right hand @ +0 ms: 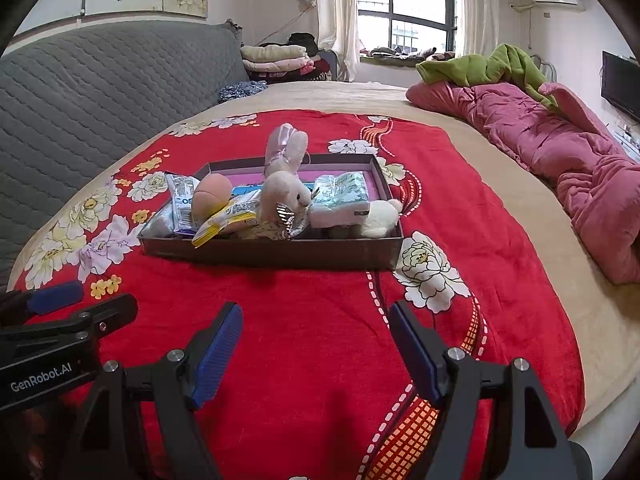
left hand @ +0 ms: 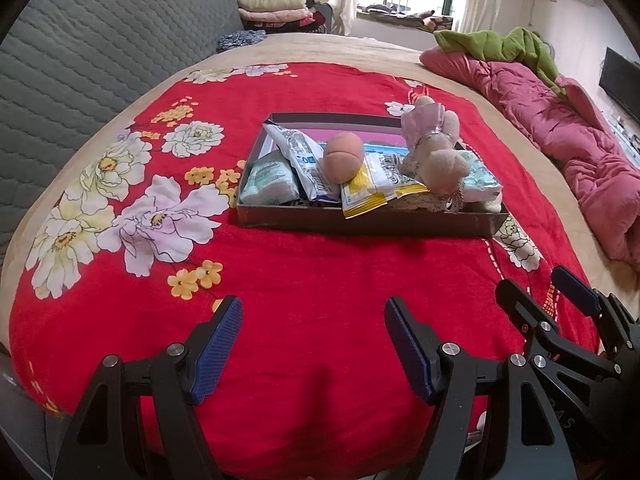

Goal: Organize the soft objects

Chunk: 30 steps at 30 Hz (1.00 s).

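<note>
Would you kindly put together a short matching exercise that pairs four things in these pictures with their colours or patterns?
Things:
1. soft peach toy
2. crumpled cloth on the far quilt
3. headboard cover
4. blanket under the box

Descriptions:
A. grey, quilted
B. red with large flowers
C. orange-pink
D. green

Pairs: 1-C, 2-D, 3-A, 4-B

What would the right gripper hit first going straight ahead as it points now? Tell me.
Most likely the bare red blanket just ahead of the open right gripper, short of the shallow box of soft items. Depth is uncertain.
</note>
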Each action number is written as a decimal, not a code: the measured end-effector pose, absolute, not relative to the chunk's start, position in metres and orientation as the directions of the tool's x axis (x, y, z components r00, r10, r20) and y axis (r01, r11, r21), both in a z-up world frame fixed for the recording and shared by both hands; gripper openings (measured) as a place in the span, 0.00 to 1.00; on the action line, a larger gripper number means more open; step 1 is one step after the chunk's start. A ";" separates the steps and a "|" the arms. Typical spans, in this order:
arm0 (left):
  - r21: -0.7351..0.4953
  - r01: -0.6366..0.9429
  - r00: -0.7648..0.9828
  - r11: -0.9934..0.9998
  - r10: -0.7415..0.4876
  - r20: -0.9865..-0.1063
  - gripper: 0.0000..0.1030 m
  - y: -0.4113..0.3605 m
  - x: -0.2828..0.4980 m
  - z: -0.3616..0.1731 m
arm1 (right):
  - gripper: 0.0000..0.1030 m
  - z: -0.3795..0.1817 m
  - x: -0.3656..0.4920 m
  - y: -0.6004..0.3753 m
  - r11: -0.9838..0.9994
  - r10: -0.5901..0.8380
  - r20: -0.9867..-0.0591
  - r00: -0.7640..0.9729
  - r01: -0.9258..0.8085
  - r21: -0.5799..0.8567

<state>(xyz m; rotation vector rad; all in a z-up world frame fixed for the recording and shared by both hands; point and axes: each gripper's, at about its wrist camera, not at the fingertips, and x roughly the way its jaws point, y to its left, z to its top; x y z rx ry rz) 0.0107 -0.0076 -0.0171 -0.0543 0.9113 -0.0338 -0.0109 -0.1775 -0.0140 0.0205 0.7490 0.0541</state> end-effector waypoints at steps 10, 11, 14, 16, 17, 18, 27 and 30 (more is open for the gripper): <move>-0.057 0.004 0.617 0.998 -0.047 -0.786 0.73 -0.007 0.011 -0.017 | 0.73 -0.016 -0.009 -0.177 0.998 0.055 -0.681 0.730 -0.042 0.037; -0.055 0.003 0.617 0.998 -0.045 -0.785 0.73 -0.007 0.011 -0.016 | 0.73 -0.016 -0.009 -0.176 0.999 0.055 -0.680 0.731 -0.041 0.036; -0.058 0.004 0.616 0.998 -0.047 -0.786 0.73 -0.007 0.011 -0.016 | 0.73 -0.016 -0.009 -0.176 0.999 0.053 -0.680 0.731 -0.038 0.038; -0.056 0.004 0.617 0.998 -0.046 -0.786 0.73 -0.007 0.011 -0.016 | 0.73 -0.017 -0.009 -0.176 0.999 0.052 -0.683 0.729 -0.036 0.038; -0.058 0.003 0.617 0.998 -0.048 -0.786 0.73 -0.006 0.011 -0.016 | 0.73 -0.017 -0.009 -0.176 0.999 0.053 -0.683 0.728 -0.037 0.039; -0.058 0.004 0.617 0.998 -0.048 -0.785 0.73 -0.007 0.011 -0.016 | 0.73 -0.017 -0.009 -0.176 0.999 0.053 -0.684 0.728 -0.036 0.038; -0.058 0.003 0.620 0.998 -0.048 -0.783 0.73 -0.007 0.011 -0.015 | 0.73 -0.016 -0.010 -0.176 0.998 0.055 -0.684 0.727 -0.040 0.038; -0.059 0.001 0.621 0.998 -0.047 -0.783 0.73 -0.007 0.011 -0.015 | 0.73 -0.016 -0.010 -0.176 0.999 0.054 -0.681 0.730 -0.039 0.038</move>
